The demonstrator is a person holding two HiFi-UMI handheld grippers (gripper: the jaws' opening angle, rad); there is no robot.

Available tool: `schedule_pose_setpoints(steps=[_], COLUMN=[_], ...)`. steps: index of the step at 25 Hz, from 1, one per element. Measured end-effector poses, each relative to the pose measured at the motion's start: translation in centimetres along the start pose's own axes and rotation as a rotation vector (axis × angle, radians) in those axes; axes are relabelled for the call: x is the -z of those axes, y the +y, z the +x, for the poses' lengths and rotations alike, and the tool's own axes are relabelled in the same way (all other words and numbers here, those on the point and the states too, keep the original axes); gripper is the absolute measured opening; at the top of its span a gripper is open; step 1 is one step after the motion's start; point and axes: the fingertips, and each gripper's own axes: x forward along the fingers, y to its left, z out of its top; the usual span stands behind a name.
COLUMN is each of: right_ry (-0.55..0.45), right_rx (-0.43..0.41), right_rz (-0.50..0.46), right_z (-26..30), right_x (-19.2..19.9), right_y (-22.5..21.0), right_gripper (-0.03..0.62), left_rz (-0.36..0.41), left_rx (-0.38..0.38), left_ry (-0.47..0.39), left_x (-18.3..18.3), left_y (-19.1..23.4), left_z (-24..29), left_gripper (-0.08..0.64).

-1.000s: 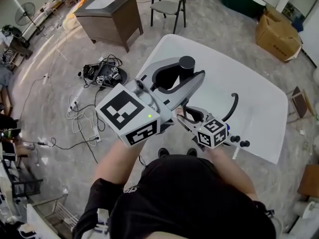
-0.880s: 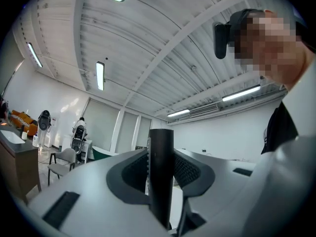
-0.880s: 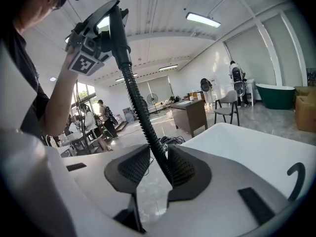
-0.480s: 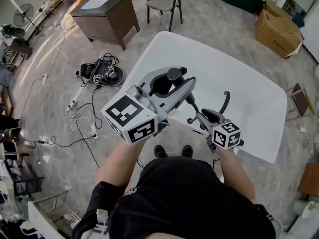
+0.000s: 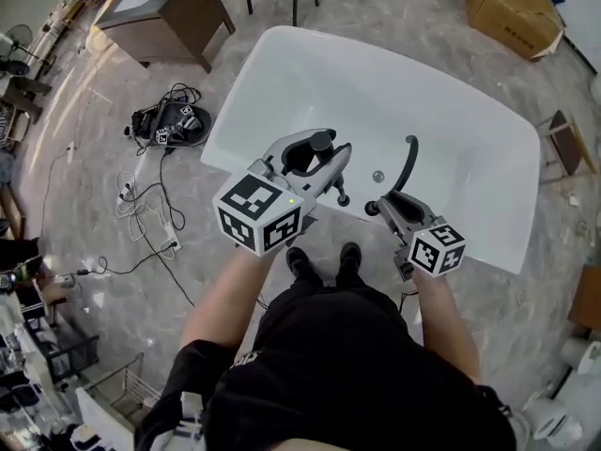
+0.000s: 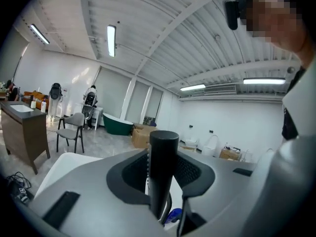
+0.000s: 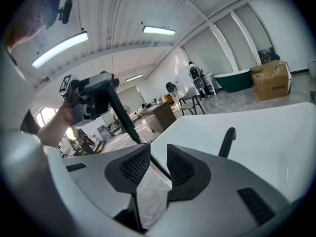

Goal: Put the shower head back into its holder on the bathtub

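left gripper view: left gripper [image 6: 163, 168] clamped on upright black shower head [image 6: 162, 154] | head view: shower head held by near rim of white bathtub [image 5: 470, 111] | right gripper [image 7: 158, 158]: jaws just closed partway, narrow gap left, thin hose [image 7: 124, 118] crossing it, unpinched

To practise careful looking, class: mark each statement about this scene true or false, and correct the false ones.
1. The left gripper holds a black shower head. True.
2. The bathtub in front of the person is green. False: it is white.
3. A curved black faucet stands at the tub's near edge. True.
4. A cardboard box lies inside the tub. False: it sits on the floor beyond the tub.
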Motion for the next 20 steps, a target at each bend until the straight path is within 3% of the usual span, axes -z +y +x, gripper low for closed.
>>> schedule_pose_setpoints(steps=[8, 13, 20], right_ry=[-0.005, -0.023, -0.014], right_rx=[0.009, 0.008, 0.013], right_rz=[0.058, 0.109, 0.161], right_z=[-1.9, -2.1, -3.0], right_x=[1.3, 2.0, 3.5], right_y=[-3.3, -5.6, -7.8], right_gripper=[0.097, 0.087, 0.080], left_rz=[-0.062, -0.106, -0.070], left_rx=[-0.006, -0.057, -0.076], left_ry=[0.194, 0.339, 0.476], left_x=[10.2, 16.7, 22.6], left_y=[0.6, 2.0, 1.8], left_z=[7.0, 9.8, 11.5], left_gripper=[0.132, 0.135, 0.137])
